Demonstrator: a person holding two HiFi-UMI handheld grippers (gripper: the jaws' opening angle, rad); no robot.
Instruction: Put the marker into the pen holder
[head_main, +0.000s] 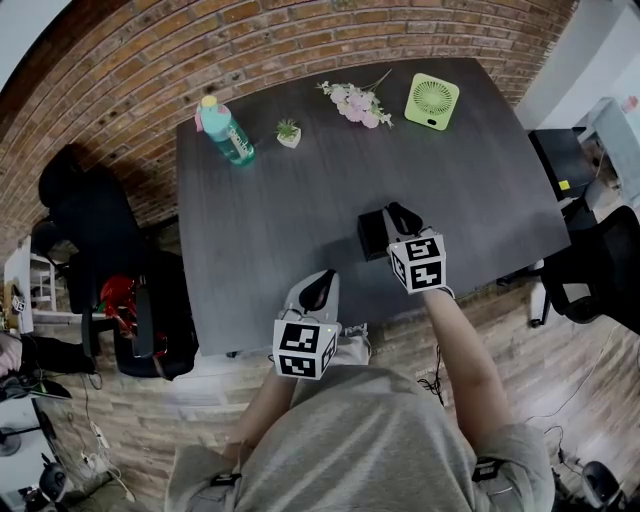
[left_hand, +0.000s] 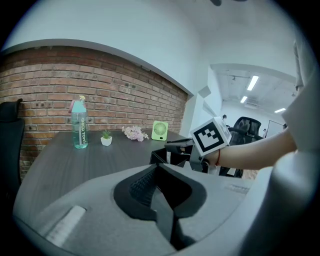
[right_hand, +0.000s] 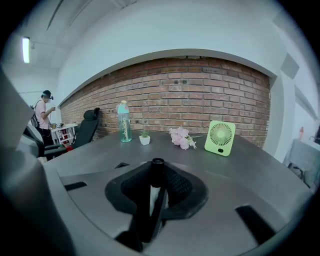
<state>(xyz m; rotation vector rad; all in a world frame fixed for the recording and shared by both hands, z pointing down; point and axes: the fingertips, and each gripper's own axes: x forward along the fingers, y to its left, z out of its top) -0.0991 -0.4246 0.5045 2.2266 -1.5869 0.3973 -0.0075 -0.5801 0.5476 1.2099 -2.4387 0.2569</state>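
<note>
Brick wall (right_hand: 200, 90) runs behind the far edge of the table.

1. Table (head_main: 300, 220): dark grey and wood-grained. All smaller items stand on it.
2. Chairs: 1 black chair (head_main: 90, 220) off the table's left side and 1 more (head_main: 600, 270) off its right side, cut by the frame edge.
3. Person: a grey shirt (head_main: 370, 440) fills the bottom of the head view, both forearms reaching forward. A second person (right_hand: 45, 112) stands far off at the left of the right gripper view, too small to describe.
4. Left gripper (head_main: 320, 285): at the near table edge. Its jaws are together with nothing between them.
5. Right gripper (head_main: 403, 215): jaws clamped on the marker. Its tips are at the holder's right side. Whether they touch it cannot be told.
6. Bottle (head_main: 225, 130): teal, upright, at the far left of the table.
7. Fan (head_main: 432, 101): light green, at the far right.
8. Flowers (head_main: 355, 102): a pink sprig lying between the plant and the fan.
9. Holder (head_main: 372, 237): a black box near the table's middle, partly covered by the right gripper.
10. Plant (head_main: 288, 132): in a small white pot, just right of the bottle.
11. Marker (right_hand: 156, 172): black cap and white body, upright between the right gripper's pads. Its lower end is hidden by the jaws, and it cannot be made out in the head view.
</note>
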